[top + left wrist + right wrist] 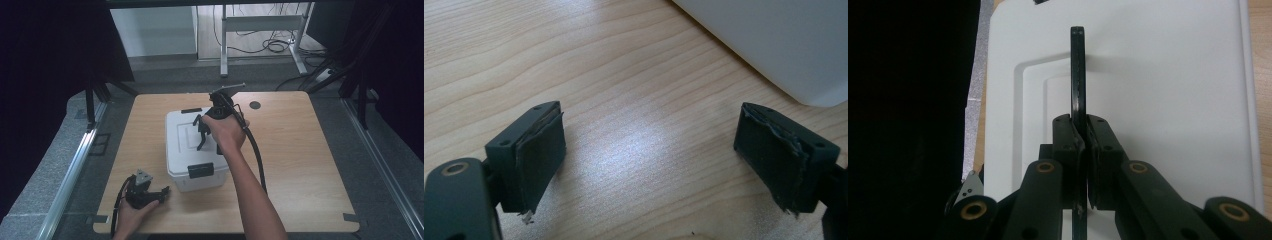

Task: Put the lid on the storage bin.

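**Handle gripped, box not yet lifted or opened**

The right gripper (1082, 150) is clamped on the black carry handle (1077, 75) of the white storage box (192, 150); in the right gripper view its pads squeeze the thin handle edge-on, and the handle stands raised off the recessed lid (1168, 90) just beyond the jaws. So the grasp looks done. In the high view the box sits flat on the wooden table (300, 165) beneath that gripper, and the black front latch (200, 170) on its near side appears fastened, so lifting or opening is what remains, as I judge it.

The left gripper (649, 150) rests on the tabletop with its jaws wide apart and nothing between them, the box's white corner (784, 45) just beyond.
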Demonstrator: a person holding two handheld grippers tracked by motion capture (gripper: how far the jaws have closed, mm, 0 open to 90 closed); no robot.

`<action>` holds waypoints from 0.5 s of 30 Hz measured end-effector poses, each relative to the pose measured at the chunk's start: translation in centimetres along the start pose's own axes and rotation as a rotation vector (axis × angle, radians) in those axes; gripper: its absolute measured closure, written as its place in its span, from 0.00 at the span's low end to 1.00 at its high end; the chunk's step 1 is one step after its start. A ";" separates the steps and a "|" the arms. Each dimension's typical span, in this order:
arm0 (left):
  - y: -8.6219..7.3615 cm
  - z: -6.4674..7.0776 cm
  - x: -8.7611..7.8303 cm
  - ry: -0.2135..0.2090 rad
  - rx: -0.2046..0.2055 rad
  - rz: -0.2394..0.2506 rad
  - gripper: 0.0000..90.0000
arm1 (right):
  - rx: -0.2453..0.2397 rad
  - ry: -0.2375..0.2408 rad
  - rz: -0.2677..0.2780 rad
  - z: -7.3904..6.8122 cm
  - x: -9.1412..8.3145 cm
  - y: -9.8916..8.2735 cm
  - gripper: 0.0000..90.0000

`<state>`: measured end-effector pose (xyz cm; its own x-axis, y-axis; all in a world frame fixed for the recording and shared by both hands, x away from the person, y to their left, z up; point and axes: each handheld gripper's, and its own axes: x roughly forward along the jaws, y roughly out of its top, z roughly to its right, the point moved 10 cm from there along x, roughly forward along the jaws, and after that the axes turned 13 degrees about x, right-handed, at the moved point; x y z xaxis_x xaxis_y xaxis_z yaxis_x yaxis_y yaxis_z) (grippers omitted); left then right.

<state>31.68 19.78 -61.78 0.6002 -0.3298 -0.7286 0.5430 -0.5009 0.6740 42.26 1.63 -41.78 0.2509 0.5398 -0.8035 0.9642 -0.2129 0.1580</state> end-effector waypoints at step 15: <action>0.0 0.0 0.0 -0.001 0.000 -0.001 0.14 | 0.009 0.003 -0.009 0.4 1.4 -0.2 0.94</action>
<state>31.67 19.78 -61.78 0.5991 -0.3301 -0.7294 0.5436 -0.5012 0.6733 42.35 2.09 -43.21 0.2426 0.5439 -0.8033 0.9656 -0.2153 0.1459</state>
